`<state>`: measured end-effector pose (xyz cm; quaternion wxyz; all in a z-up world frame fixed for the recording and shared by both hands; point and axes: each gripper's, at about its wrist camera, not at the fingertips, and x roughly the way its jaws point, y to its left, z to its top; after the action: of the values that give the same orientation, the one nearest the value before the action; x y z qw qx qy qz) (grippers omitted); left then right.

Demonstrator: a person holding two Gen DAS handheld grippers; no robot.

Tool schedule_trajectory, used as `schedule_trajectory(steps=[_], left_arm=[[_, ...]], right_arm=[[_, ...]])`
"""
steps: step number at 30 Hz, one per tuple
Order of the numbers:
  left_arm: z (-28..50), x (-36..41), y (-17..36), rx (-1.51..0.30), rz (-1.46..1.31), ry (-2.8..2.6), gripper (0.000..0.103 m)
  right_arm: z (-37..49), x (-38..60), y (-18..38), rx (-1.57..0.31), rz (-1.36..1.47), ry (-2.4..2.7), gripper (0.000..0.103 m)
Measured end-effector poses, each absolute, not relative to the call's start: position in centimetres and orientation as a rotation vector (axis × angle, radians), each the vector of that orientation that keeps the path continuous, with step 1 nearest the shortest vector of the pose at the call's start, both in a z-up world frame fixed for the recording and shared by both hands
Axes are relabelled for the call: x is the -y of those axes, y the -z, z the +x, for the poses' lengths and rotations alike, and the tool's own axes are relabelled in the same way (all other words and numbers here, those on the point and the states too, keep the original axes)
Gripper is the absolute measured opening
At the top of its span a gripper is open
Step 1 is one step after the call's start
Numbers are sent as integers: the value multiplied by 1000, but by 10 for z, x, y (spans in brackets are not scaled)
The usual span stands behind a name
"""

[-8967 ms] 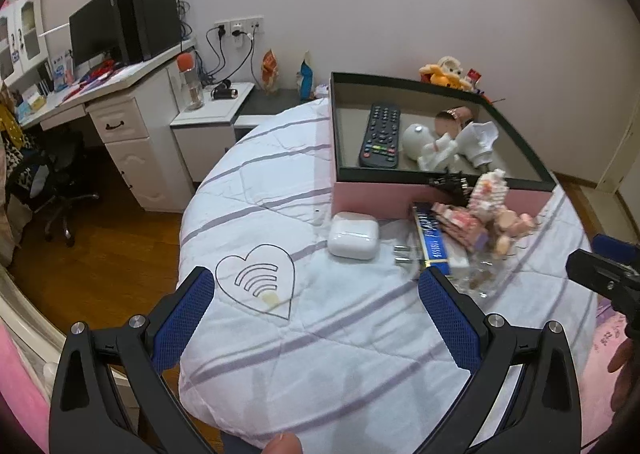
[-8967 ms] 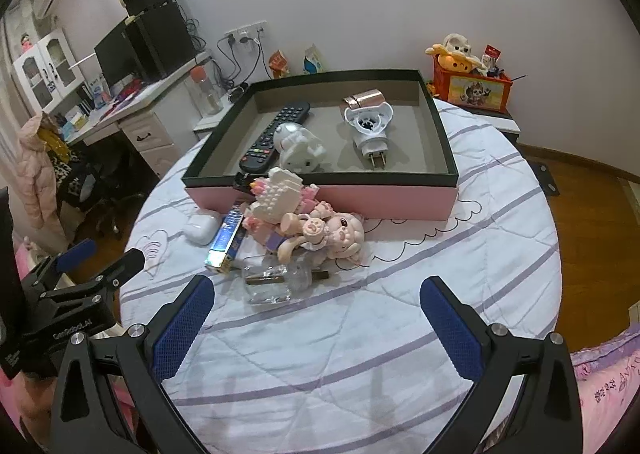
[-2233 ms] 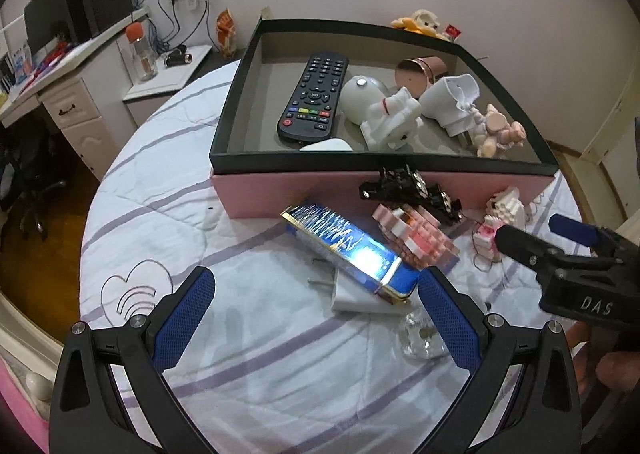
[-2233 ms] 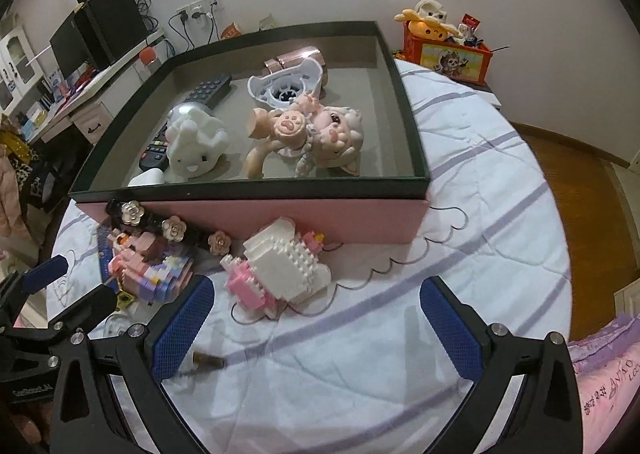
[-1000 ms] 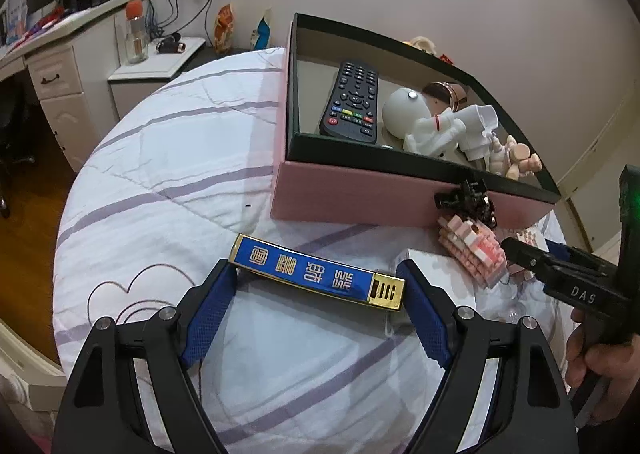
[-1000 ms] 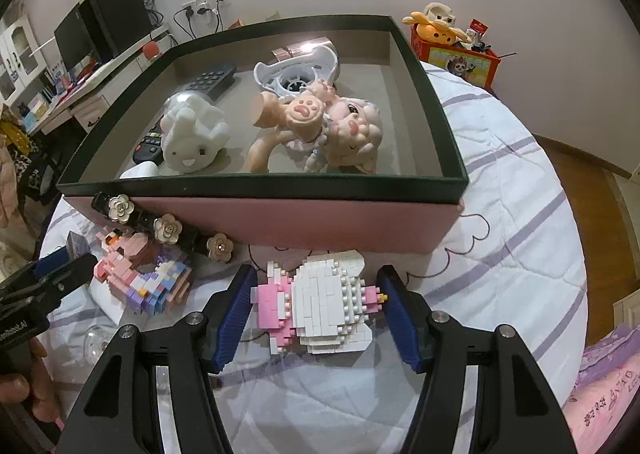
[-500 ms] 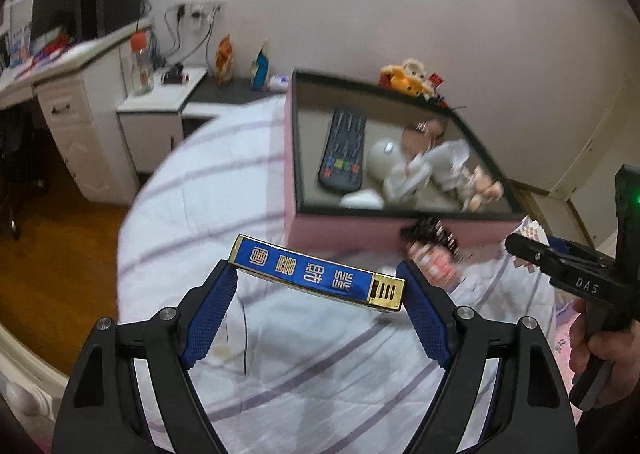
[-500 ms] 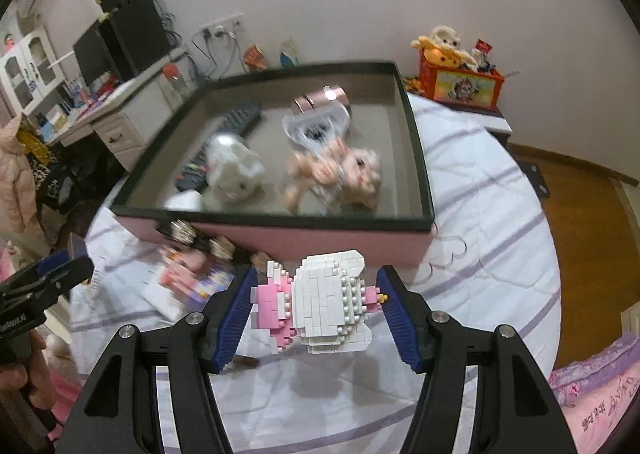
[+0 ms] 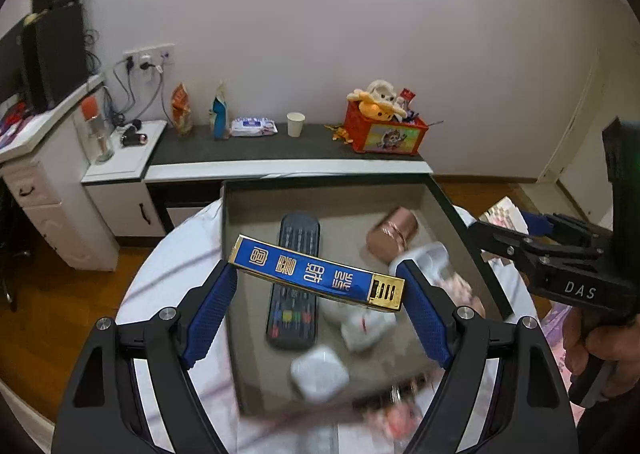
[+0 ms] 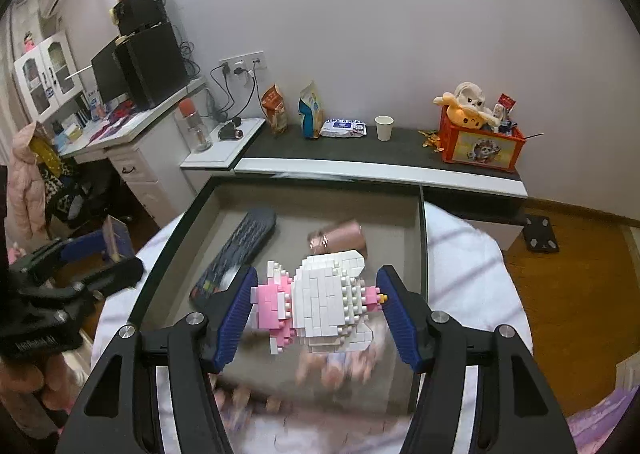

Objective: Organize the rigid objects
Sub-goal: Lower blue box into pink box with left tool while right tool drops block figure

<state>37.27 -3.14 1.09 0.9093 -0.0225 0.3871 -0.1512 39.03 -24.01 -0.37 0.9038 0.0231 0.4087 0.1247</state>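
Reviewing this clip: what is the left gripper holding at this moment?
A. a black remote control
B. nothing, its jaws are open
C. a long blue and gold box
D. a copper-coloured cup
C: the left gripper has its jaws closed on the ends of the long blue and gold box, held in the air above the open pink box, while the black remote control lies inside that box.
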Motion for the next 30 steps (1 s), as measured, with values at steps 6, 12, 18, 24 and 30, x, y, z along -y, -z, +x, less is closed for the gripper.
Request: schedule_trajectory(steps=[6, 12, 18, 24, 30], left_arm=[[442, 51, 8, -870, -28, 302, 83], [483, 71, 28, -931, 17, 289, 83], [498, 83, 53, -1008, 70, 251, 84], [485, 77, 47, -979, 81, 231, 99], [447, 53, 12, -872, 54, 176, 102]], right_arm=[[453, 246, 27, -929, 87, -259, 63], [494, 256, 56, -1020, 156, -253, 63], [504, 259, 72, -1075, 166, -226, 65], [498, 260, 71, -1071, 176, -207, 83], [462, 275, 45, -985, 263, -196, 85]])
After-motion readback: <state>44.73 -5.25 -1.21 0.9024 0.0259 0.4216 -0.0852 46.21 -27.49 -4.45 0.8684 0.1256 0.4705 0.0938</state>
